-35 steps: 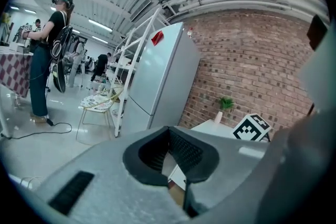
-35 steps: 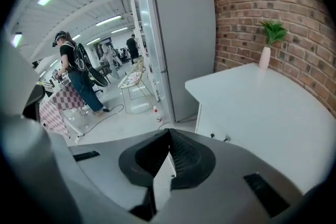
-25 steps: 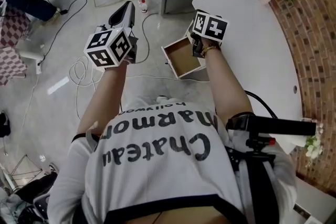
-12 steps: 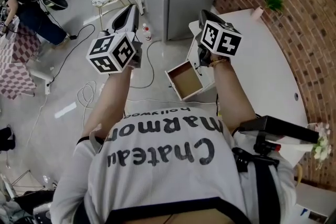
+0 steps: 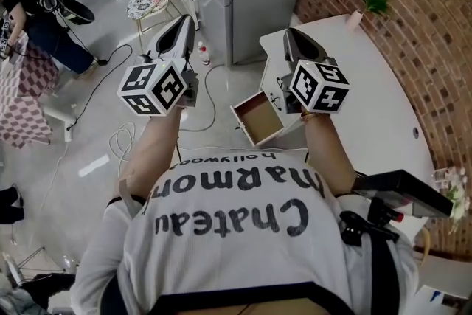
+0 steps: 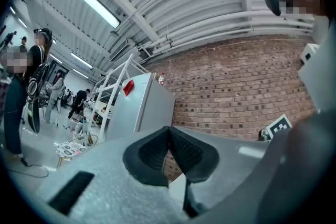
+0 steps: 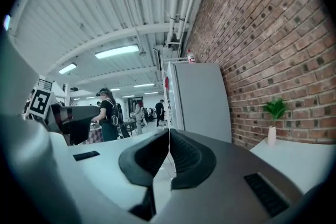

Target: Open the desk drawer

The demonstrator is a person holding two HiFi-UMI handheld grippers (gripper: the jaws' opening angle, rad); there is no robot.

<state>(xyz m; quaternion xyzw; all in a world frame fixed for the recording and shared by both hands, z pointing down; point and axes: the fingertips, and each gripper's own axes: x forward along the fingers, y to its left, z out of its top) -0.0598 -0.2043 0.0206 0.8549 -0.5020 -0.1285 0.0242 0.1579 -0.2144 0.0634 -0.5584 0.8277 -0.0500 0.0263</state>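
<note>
As I read the left gripper [image 6: 169, 132], its jaws are together with nothing between them. The right gripper [image 7: 169, 136] reads the same, its pads meeting with nothing held. Both are held up in the air, clear of the furniture.

In the head view the drawer [image 5: 258, 116] lies below and between the two grippers, nearer the right one. It already stands pulled out from under the edge of the white desk [image 5: 369, 77], and neither gripper touches it.

I judge it to be a light, stiff wooden box that slides with little effort. Take hold at the top lip of the front panel (a knob may be there, too small to confirm) and pull straight to avoid binding.

Drawer contents: none visible; only the bare brown bottom shows.
</note>
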